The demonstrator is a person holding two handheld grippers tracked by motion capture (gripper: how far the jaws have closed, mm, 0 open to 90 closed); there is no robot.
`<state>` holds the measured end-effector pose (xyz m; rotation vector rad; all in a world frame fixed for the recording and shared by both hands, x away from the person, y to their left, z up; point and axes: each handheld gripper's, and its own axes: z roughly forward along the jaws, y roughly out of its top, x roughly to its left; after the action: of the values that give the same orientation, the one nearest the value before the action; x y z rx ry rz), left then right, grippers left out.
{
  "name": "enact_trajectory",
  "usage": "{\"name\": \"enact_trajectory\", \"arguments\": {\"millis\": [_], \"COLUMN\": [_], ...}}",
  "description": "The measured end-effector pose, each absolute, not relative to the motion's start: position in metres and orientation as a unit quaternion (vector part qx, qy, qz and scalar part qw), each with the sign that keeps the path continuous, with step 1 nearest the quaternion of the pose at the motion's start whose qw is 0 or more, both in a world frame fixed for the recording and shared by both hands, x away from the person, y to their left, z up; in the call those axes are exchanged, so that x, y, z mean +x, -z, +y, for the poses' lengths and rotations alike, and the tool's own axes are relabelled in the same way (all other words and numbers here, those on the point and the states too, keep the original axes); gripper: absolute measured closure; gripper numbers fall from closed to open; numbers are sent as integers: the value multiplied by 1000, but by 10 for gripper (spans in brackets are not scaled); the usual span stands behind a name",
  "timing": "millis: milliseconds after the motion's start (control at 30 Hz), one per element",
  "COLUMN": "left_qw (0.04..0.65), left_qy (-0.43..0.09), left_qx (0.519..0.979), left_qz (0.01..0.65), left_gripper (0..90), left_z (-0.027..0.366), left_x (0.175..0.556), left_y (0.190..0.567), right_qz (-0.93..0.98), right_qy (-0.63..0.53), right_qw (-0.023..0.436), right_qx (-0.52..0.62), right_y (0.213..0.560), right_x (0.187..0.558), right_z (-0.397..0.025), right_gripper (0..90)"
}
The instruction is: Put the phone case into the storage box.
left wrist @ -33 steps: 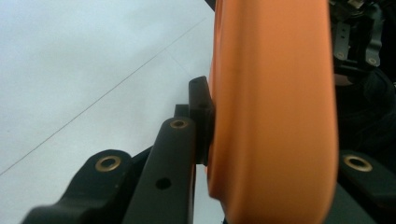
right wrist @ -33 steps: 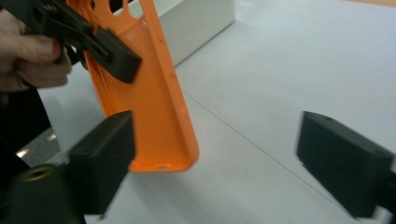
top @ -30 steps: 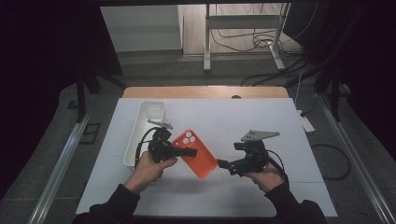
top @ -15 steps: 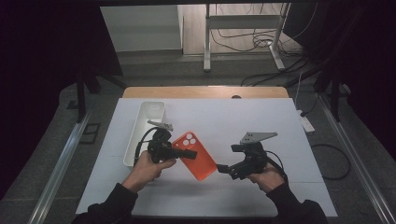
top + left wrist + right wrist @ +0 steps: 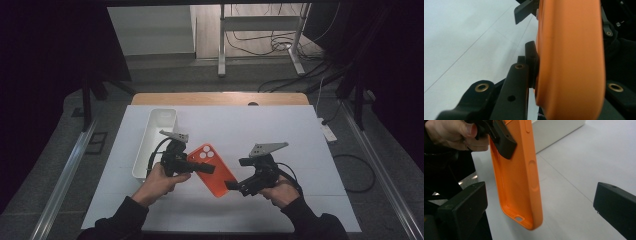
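1. An orange phone case [image 5: 214, 169] is held above the middle of the white table [image 5: 300, 135], nearer its front edge, clamped at its upper end between the jaws of the left gripper [image 5: 200, 168].
2. In the left gripper view, the case [image 5: 570, 60] is seen edge-on, pinched tight between the two black jaws.
3. The right gripper [image 5: 234, 185] is held just beside the case's lower end, its jaws spread wide and closed on nothing.
4. In the right gripper view, the case [image 5: 520, 175] hangs between the two parted jaws, touched by neither, its hollow inner side turned to the left jaw.
5. A white tray [image 5: 150, 150] is seen near the table's left edge, just beside the person's left hand [image 5: 157, 181].
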<state>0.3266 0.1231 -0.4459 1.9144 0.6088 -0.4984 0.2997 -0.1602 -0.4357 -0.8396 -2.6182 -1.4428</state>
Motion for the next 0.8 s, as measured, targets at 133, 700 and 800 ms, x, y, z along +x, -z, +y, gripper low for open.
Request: {"name": "enact_trajectory", "arguments": {"millis": [133, 700, 800], "left_qw": [512, 519, 519], "left_qy": [206, 206, 207], "left_qx": [798, 800, 801], "left_qz": [242, 219, 215], "left_gripper": [840, 839, 839], "left_z": [120, 113, 112], "left_x": [325, 321, 320], "left_y": [444, 441, 440], "right_qz": [-850, -860, -862], "right_qy": [452, 435, 436], "right_qw": [18, 52, 66], "right_qx": [-269, -261, -249], "right_y": [437, 437, 438], "right_x": [298, 298, 298], "right_z": [-154, -143, -143], "right_gripper": [0, 198, 302]}}
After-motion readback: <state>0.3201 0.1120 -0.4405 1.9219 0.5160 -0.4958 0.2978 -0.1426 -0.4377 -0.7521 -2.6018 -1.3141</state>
